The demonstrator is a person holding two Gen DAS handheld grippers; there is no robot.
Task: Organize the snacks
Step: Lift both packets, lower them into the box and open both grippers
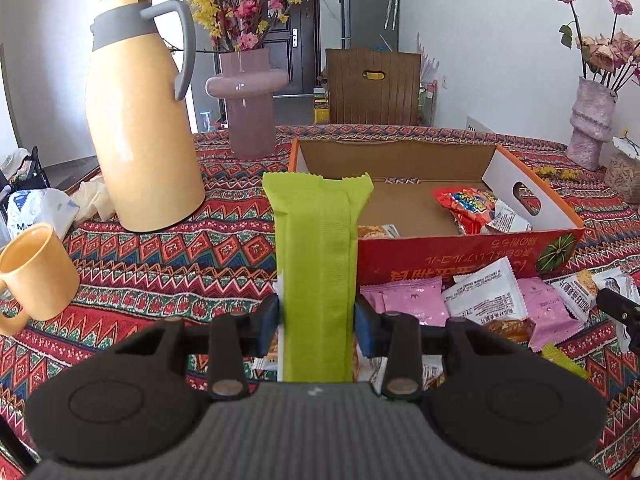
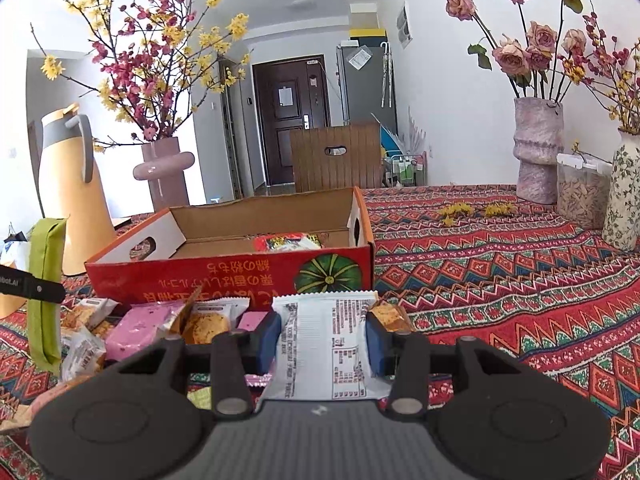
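Snacks: left hand-held gripper (image 1: 316, 316) clamps long lime-green packet (image 1: 316, 248); right hand-held gripper (image 2: 323, 340) clamps white printed packet (image 2: 326, 344).

Ahead of the gripper, beyond the patterned tablecloth (image 2: 520, 280), a slatted wooden chair back (image 2: 336, 156) stood at the table's far edge. Behind it were a dark door (image 2: 294, 120) and white walls (image 2: 448, 80). Daylight filled the room.

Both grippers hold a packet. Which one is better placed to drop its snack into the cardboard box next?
Left, probably: the left gripper holds the green packet raised, its tip at the box rim. The right gripper holds the white packet low, before the box wall.
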